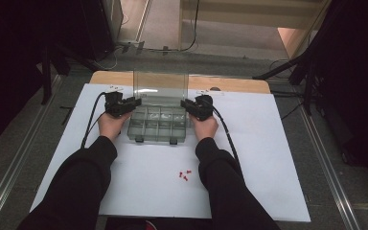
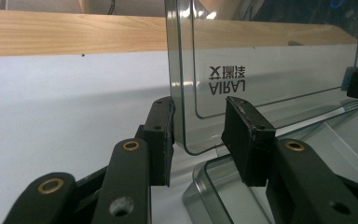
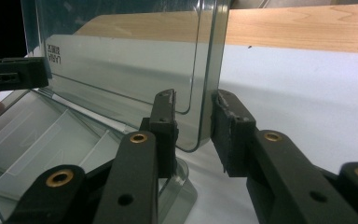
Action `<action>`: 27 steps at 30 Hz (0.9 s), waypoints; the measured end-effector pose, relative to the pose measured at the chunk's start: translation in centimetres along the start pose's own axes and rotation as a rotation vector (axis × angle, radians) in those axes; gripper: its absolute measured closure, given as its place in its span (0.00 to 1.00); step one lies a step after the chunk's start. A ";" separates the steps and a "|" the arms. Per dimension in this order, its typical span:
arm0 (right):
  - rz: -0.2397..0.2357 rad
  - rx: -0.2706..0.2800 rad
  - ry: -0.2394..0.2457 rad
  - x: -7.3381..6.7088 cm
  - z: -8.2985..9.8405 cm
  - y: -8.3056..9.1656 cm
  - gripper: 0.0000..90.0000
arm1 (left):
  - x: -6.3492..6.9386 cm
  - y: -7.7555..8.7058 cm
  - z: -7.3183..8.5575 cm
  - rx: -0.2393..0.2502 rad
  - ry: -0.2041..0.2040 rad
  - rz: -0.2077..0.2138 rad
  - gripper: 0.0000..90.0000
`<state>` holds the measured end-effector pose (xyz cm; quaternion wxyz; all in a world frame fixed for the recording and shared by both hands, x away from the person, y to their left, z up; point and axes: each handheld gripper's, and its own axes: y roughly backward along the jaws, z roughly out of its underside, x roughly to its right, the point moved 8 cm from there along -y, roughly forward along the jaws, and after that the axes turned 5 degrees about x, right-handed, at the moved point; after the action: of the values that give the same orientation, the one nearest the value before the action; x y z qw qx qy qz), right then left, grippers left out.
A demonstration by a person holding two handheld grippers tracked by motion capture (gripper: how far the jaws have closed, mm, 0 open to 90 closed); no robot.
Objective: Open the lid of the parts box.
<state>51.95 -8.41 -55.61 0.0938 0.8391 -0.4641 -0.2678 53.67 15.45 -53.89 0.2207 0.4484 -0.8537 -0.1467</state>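
A clear plastic compartment box (image 1: 157, 123) sits open on the white sheet, its lid (image 1: 160, 86) standing upright at the back. My left gripper (image 1: 133, 102) is at the lid's left edge, my right gripper (image 1: 186, 103) at its right edge. In the left gripper view, my left gripper (image 2: 198, 135) stands open astride the lid's lower corner (image 2: 186, 116); one pad lies near the edge, the other stands clear. The right gripper view has my right gripper (image 3: 193, 133) open around the opposite lid corner (image 3: 205, 107), with a gap on the inner side. The box's compartments look empty.
A few small red pieces (image 1: 185, 175) lie on the white sheet (image 1: 278, 143) between the person's forearms. Behind the box runs the wooden table edge (image 1: 239, 85). Cables trail from both grippers down the sheet's sides.
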 end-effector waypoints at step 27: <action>-0.028 -0.019 -0.066 0.2 0.2 -0.3 0.69 | -0.1 -0.5 0.3 0.021 0.080 0.010 0.66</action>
<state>52.16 -8.45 -55.93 0.0824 0.8352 -0.4526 -0.3012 53.93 15.23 -54.40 0.2504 0.4519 -0.8480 -0.1184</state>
